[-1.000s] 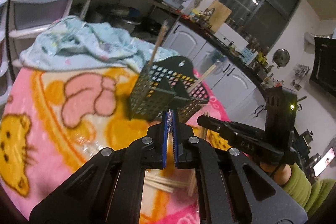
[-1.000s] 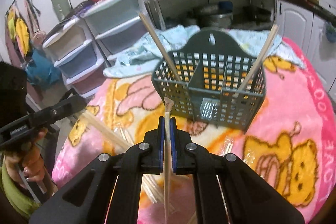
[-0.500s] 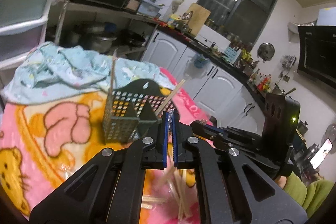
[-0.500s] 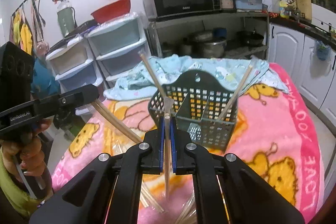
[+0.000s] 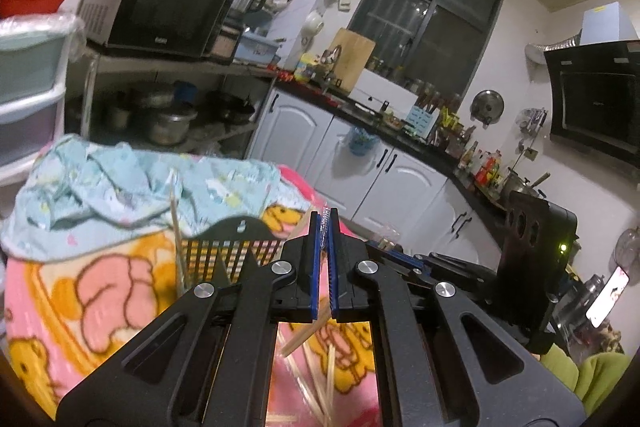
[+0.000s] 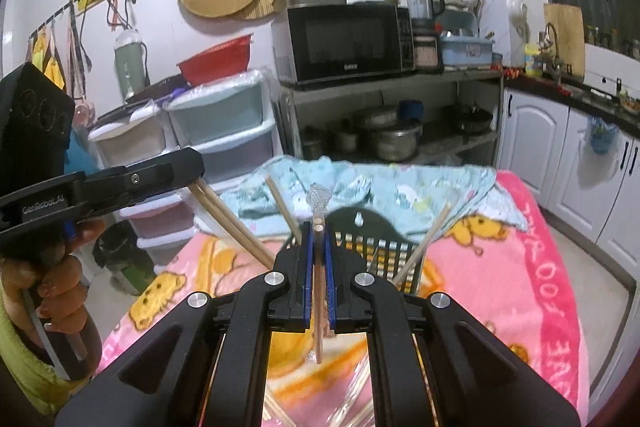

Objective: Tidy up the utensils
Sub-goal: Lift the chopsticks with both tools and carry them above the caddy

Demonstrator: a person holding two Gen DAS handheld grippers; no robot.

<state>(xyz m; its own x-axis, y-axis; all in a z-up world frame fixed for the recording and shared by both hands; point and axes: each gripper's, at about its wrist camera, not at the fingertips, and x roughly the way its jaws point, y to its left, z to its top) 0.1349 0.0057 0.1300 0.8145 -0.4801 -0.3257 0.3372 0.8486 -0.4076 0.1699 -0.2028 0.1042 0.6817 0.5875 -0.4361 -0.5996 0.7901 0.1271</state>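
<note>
Both hand-held grippers, left [image 5: 325,227] and right [image 6: 318,231], pinch wrapped chopsticks [image 6: 319,279]; better keep them upright over the basket [image 6: 380,233] at twelve o'clock.

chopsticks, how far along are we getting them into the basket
Partly done. Two chopsticks already stand in the dark mesh basket. In hand: the right gripper is shut on a clear-wrapped pair, and the left gripper clamps another pair. Left: several loose chopsticks lie on the pink blanket.
</note>
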